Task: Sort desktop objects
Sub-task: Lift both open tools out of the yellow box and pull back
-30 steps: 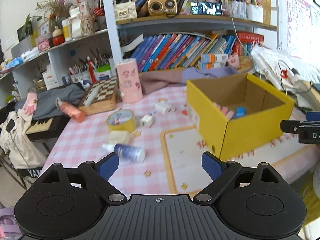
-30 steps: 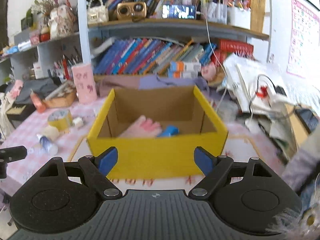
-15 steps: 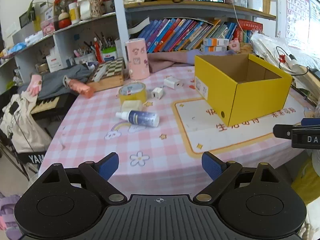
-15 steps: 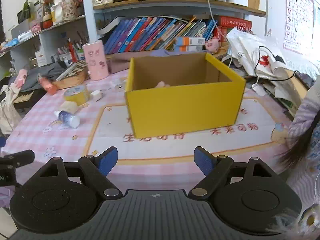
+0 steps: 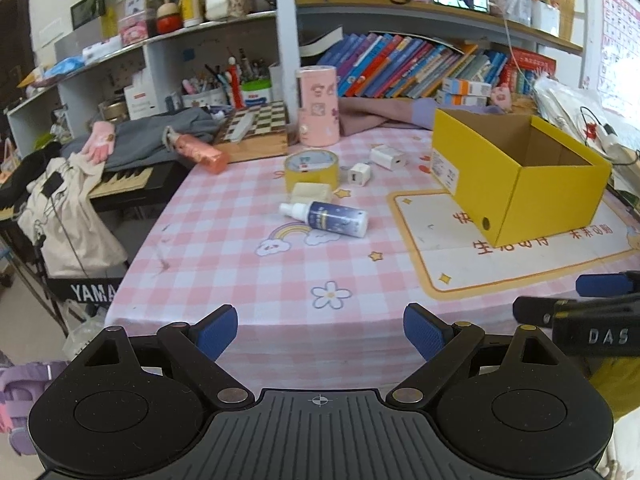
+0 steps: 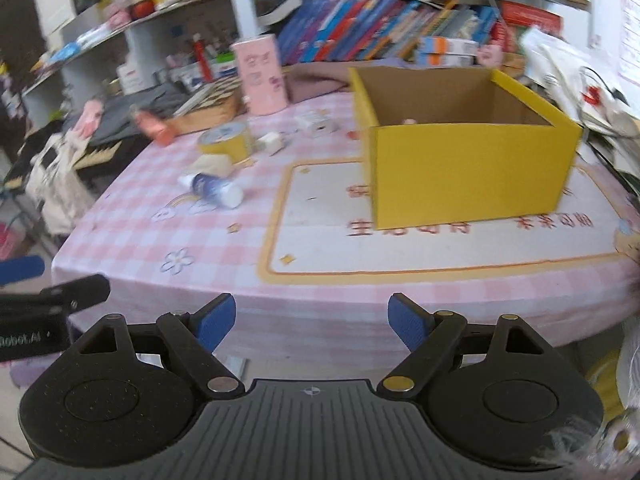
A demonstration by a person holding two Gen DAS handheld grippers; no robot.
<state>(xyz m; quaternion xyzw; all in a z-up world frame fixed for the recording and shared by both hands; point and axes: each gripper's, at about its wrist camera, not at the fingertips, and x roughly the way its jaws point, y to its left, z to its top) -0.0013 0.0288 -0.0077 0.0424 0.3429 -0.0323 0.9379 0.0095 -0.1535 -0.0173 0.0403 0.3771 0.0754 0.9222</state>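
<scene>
A yellow cardboard box [image 5: 516, 184] [image 6: 468, 168] stands open on the pink checked tablecloth [image 5: 248, 264] at the right. Left of it lie a white and blue spray bottle [image 5: 326, 216] [image 6: 212, 190], a cream block [image 5: 311, 192], a yellow tape roll [image 5: 312, 168] [image 6: 226, 142] and two white chargers [image 5: 360, 174] [image 5: 387, 157]. My left gripper [image 5: 320, 334] hangs open and empty before the table's near edge. My right gripper [image 6: 312, 324] is also open and empty, in front of the near edge. Only a bit of something pink [image 6: 409, 121] shows inside the box.
A tall pink cylinder [image 5: 318, 106], a chessboard case [image 5: 256, 130], an orange bottle [image 5: 200, 154] and folded clothes sit at the table's back. Shelves of books [image 5: 400, 64] rise behind. A keyboard [image 5: 120, 178] and a bag [image 5: 68, 220] stand left of the table. Cables and papers [image 5: 592, 120] lie at the right.
Both grippers have drawn back from the box and the table; the table's near edge has come into both views. Their jaws stay as wide as before.
</scene>
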